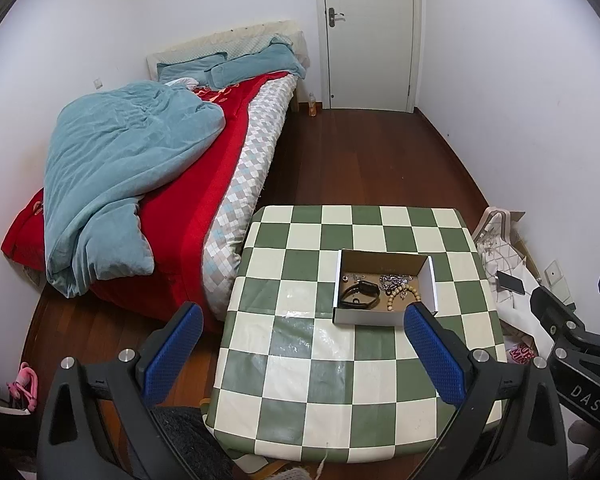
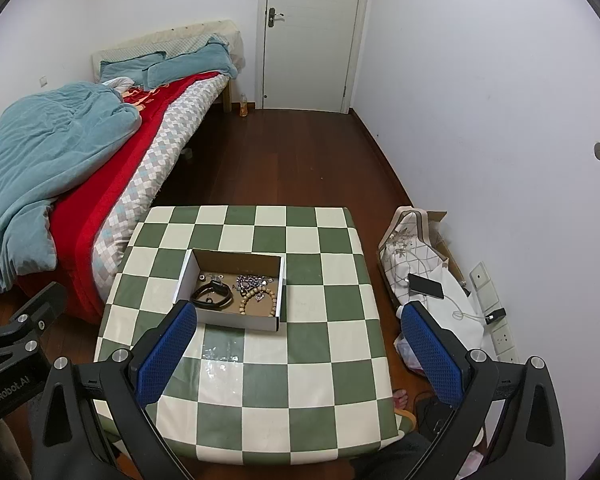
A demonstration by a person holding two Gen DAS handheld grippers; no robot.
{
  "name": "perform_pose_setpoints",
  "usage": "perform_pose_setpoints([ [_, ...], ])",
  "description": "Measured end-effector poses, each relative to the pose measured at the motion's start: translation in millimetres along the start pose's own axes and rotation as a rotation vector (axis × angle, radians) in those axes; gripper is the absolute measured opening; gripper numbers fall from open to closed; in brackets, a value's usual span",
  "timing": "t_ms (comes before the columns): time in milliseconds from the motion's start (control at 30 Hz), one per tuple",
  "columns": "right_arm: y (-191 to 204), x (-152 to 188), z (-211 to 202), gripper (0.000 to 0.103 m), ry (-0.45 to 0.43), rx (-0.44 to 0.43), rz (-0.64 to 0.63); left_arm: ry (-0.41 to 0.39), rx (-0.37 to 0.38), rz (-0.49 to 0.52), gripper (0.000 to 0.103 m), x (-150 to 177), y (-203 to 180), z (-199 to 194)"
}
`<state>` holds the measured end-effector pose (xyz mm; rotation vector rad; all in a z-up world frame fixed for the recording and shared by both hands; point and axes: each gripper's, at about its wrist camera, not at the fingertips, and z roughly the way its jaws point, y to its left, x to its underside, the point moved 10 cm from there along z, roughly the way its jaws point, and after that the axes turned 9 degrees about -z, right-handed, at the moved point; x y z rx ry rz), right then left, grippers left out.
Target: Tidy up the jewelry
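A green-and-cream checkered desk (image 2: 320,344) carries a shallow cardboard box (image 2: 188,276), set toward the far half, nearer the left edge than the right. Inside the box lie a black wristband (image 2: 212,294) at the left, a wooden bead bracelet (image 2: 262,300) at the near right, and a tangle of purple-and-silver chain (image 2: 250,280) by the far wall. The left claw (image 1: 302,354) and the right claw (image 2: 300,356) both hang above the near edge, jaws spread wide, holding nothing.
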<state>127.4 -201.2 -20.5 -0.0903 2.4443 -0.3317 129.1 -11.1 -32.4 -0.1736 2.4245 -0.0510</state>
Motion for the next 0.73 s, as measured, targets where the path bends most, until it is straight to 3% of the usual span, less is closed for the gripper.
perform_pose_setpoints([
  [733,-1.8,-3.2,-2.9,0.103,-0.005,0.013,-0.007,-0.008,0.007,-0.008,0.103,-0.3,-0.7,-2.8],
])
